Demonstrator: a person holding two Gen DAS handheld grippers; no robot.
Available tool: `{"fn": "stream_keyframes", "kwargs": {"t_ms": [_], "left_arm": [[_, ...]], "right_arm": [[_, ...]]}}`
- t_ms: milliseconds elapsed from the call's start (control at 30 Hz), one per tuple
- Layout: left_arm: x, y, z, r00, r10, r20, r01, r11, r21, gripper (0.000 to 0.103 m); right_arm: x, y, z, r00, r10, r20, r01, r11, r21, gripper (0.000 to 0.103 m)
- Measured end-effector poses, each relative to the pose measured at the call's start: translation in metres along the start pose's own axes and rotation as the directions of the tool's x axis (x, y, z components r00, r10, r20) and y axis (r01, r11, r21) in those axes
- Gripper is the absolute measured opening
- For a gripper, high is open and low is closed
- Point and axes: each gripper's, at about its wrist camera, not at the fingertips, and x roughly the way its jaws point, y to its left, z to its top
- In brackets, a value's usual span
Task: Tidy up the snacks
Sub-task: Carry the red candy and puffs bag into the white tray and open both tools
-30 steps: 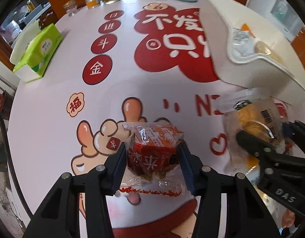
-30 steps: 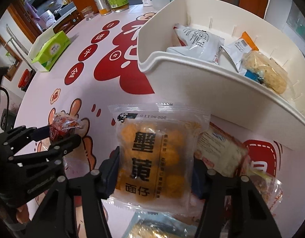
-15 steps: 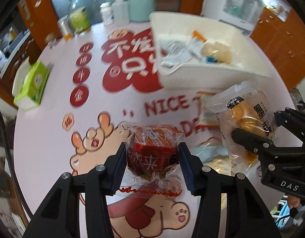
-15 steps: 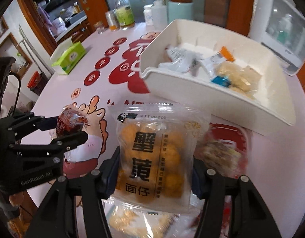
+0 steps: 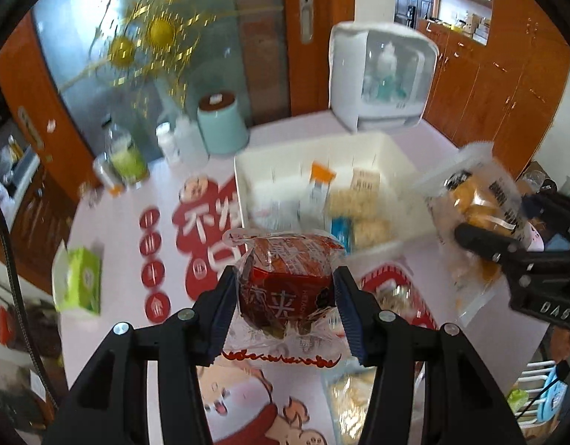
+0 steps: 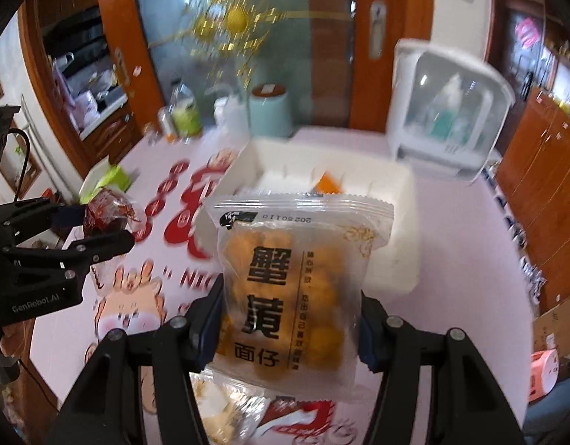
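My left gripper (image 5: pixel 285 296) is shut on a red wrapped snack (image 5: pixel 286 287) and holds it high above the table. My right gripper (image 6: pixel 290 319) is shut on a clear packet of yellow snack balls (image 6: pixel 296 296), also raised; that packet shows at the right of the left wrist view (image 5: pixel 474 215). The red snack shows at the left of the right wrist view (image 6: pixel 106 215). The white bin (image 5: pixel 244 193) stands ahead of both, with several snack packets inside (image 5: pixel 355 204). It also shows in the right wrist view (image 6: pixel 399 230).
More snack packets lie on the table below the grippers (image 5: pixel 348 400) (image 6: pixel 225 408). A green tissue box (image 5: pixel 79 278) sits at the left. Bottles, a jar and a teal canister (image 5: pixel 221 126) stand at the far edge. A white appliance (image 5: pixel 381 78) stands behind the bin.
Both grippers have risen well above the table with their snacks. The view has tilted up, so the bin now lies lower and farther ahead and the room behind shows.
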Motion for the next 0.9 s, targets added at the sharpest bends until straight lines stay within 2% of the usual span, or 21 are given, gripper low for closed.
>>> {"fn": "stream_keyframes", "kwargs": {"t_ms": [267, 433, 600, 900], "left_arm": [[-0.005, -0.011, 0.071, 0.996, 0.03, 0.084, -0.03, 1.0, -0.006, 0.051], [0.009, -0.011, 0.1, 0.993, 0.04, 0.109, -0.036, 0.998, -0.044, 0.052], [0.042, -0.009, 0.116, 0.996, 0.05, 0.076, -0.044, 0.996, -0.081, 0.052], [0.114, -0.008, 0.113, 0.996, 0.077, -0.05, -0.083, 0.987, -0.135, 0.052]], "right_arm": [[-0.038, -0.038, 0.087, 0.984, -0.093, 0.151, 0.094, 0.996, 0.0, 0.06], [-0.039, -0.057, 0.129, 0.977, -0.12, 0.175, 0.12, 0.993, 0.011, 0.06], [-0.01, -0.075, 0.144, 0.983, -0.127, 0.136, 0.122, 0.992, 0.044, 0.061], [0.076, -0.092, 0.124, 0.997, -0.068, -0.036, 0.072, 0.993, 0.095, 0.061]]}}
